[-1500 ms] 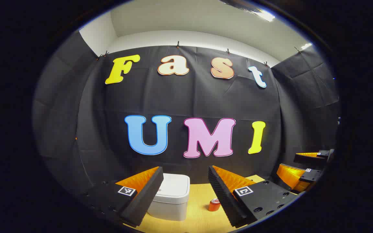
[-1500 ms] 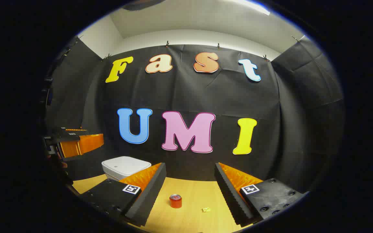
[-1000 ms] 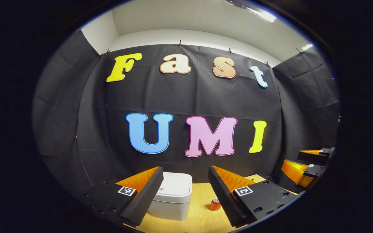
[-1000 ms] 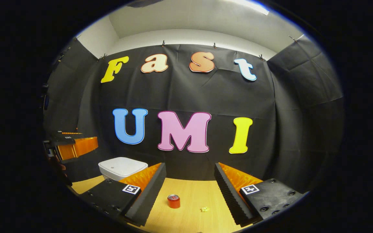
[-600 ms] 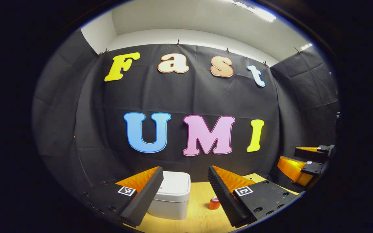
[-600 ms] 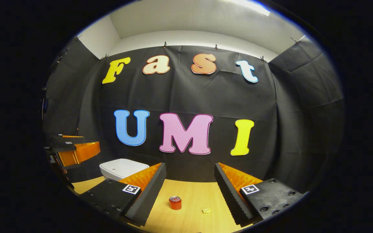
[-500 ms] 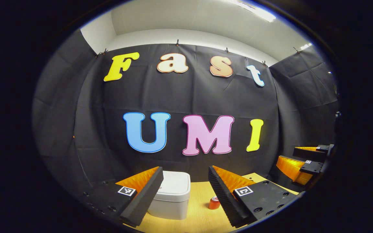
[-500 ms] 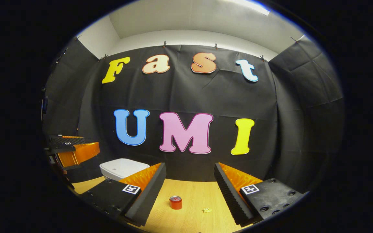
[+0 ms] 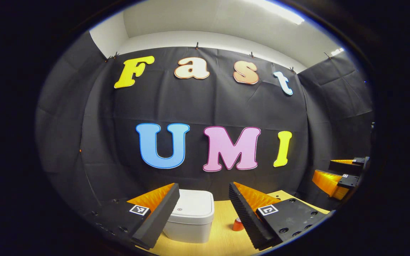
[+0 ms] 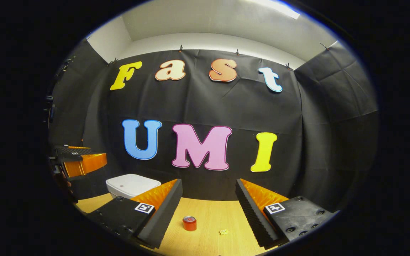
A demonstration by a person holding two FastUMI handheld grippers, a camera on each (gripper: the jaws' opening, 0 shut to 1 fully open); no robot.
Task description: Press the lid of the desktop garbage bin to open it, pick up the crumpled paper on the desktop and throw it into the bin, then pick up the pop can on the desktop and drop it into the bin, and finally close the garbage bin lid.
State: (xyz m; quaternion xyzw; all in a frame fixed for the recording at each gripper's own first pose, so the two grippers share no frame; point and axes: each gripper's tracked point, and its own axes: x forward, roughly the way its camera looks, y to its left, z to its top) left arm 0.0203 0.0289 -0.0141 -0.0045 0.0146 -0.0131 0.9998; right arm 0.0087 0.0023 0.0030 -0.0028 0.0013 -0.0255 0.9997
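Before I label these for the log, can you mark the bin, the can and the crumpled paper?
bin (image 9: 190,209): left gripper view, on its closed lid.
can (image 10: 189,223): right gripper view, on its side wall, standing on the desk.
crumpled paper (image 10: 222,232): right gripper view, on the wad's middle.

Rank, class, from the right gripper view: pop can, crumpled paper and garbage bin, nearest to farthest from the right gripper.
1. and 2. The pop can and the crumpled paper, both on the desktop ahead of the open right gripper, can left of the paper; too close to call.
3. The garbage bin, farther back on the left, lid closed.
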